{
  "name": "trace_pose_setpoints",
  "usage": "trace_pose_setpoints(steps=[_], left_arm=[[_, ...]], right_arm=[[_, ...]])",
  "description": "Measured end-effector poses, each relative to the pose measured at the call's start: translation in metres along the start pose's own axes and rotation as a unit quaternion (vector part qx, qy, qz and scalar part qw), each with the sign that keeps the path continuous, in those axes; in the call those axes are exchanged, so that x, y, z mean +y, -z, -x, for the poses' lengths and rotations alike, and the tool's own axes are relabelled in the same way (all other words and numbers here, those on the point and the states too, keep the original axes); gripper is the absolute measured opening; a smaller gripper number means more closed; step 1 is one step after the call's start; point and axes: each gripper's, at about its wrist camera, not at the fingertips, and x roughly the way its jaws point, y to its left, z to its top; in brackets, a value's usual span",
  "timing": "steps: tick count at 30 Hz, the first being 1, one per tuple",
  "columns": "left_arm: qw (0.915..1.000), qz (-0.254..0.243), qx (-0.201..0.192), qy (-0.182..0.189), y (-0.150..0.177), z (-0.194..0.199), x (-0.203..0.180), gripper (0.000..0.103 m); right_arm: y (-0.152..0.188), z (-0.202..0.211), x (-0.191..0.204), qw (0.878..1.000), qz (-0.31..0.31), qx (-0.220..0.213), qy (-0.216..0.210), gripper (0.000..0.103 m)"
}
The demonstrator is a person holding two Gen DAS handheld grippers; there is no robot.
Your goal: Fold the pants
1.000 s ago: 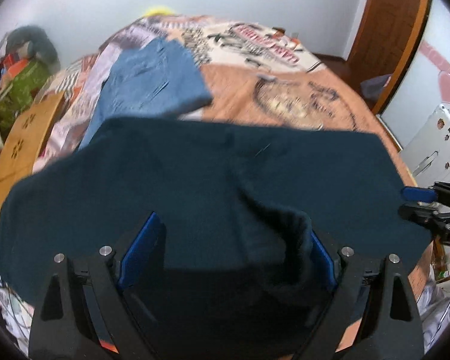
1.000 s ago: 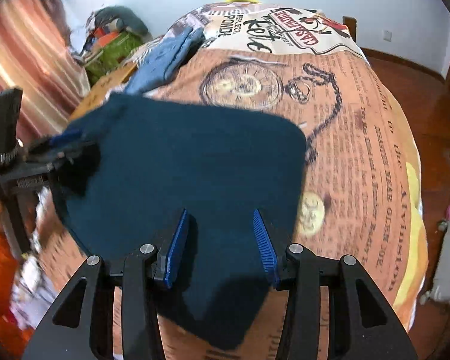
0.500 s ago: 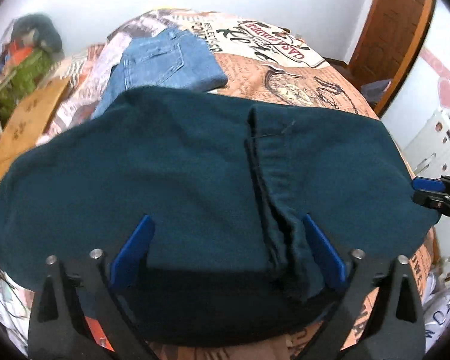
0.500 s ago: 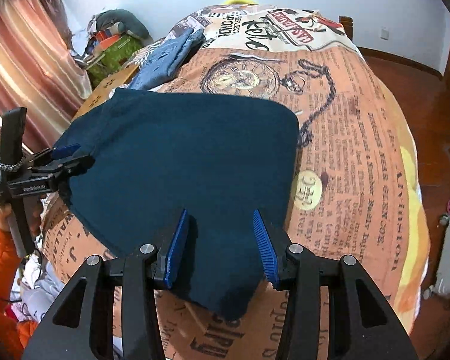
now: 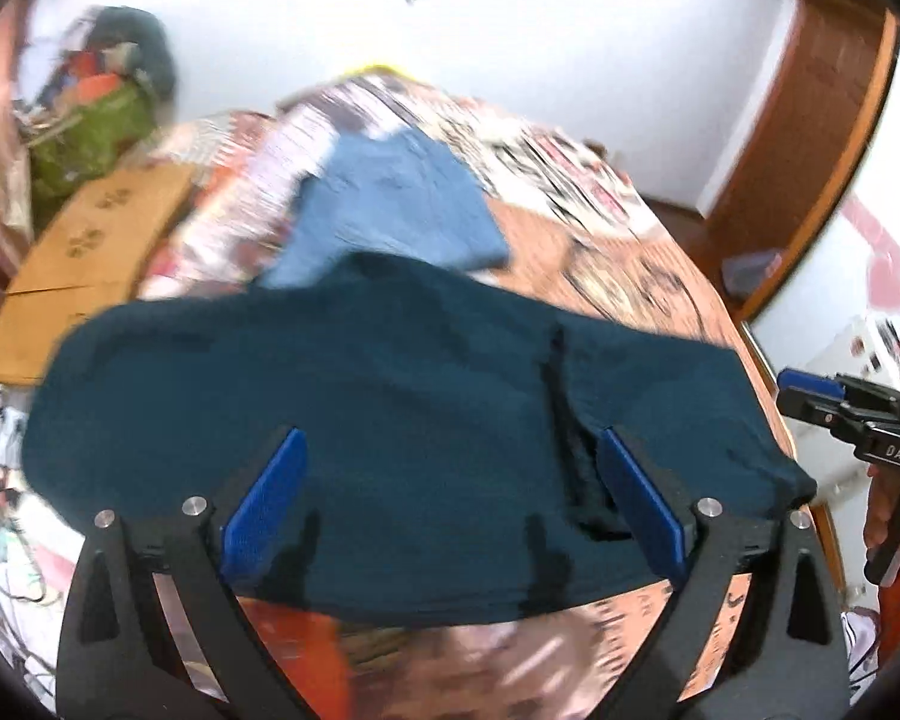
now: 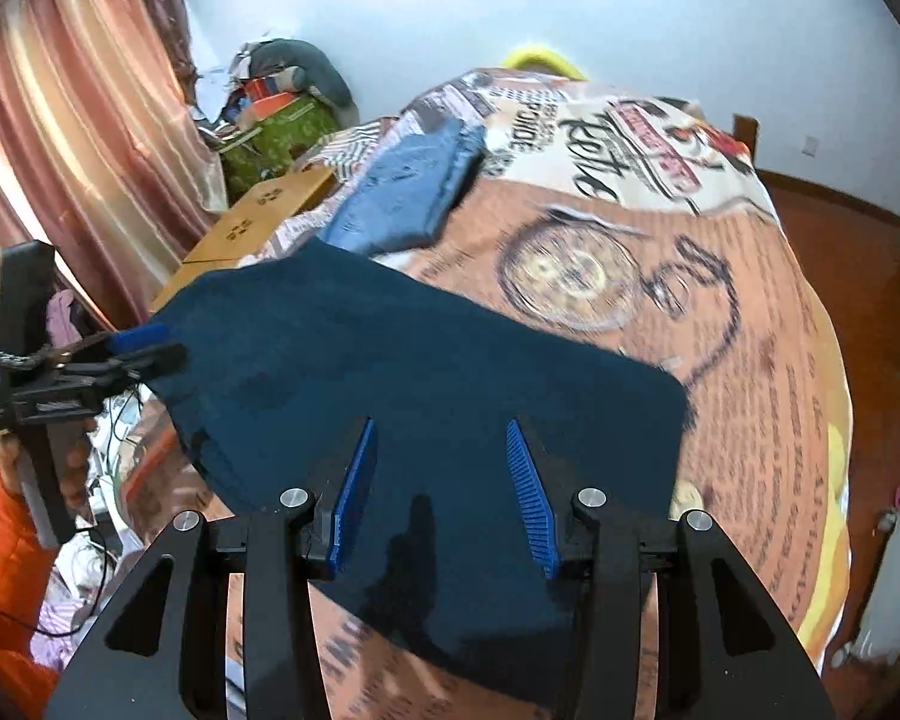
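Lying flat on the bed [image 6: 768, 324], over its printed orange cover, the dark teal pants [image 6: 402, 384] already look folded down into a compact, roughly rectangular stack, so the task seems close to done; what may remain, by my judgement, is a last fold or just a smoothing of the edges. Beyond them, toward the far side of the bed, a pair of blue jeans [image 6: 408, 192] sits folded too, its near edge touching or slightly under the teal stack in the left wrist view. The teal fabric looks soft and thick, with a mostly even top and one rounded corner on the right. A raised ridge [image 5: 564, 420], probably a seam or waistband edge, runs across the top layer near the right pad of the left tongs, though motion blur there makes that hard to confirm. The left tongs [image 5: 450, 504] stand spread wide above the near edge of the stack, their jaws closing slightly, with nothing pinched between them. The right tongs [image 6: 441, 492] hang partly parted over the same cloth, gripping nothing.
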Motion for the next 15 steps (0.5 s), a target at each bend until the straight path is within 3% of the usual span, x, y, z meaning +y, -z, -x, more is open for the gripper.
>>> trace_pose_setpoints(steps=[3, 7, 15], left_arm=[[0.9990, 0.032, -0.014, -0.028, 0.003, 0.017, 0.039, 0.098], [0.9926, 0.095, 0.002, -0.075, 0.023, 0.019, 0.094, 0.098], [0.9779, 0.189, 0.047, -0.077, 0.072, 0.005, 0.159, 0.098]], right_arm=[[-0.010, -0.007, 0.014, 1.000, 0.009, -0.004, -0.008, 0.041], [-0.019, -0.021, 0.034, 1.000, 0.021, 0.001, -0.020, 0.041], [-0.017, -0.060, 0.065, 0.997, 0.059, 0.046, -0.015, 0.041]])
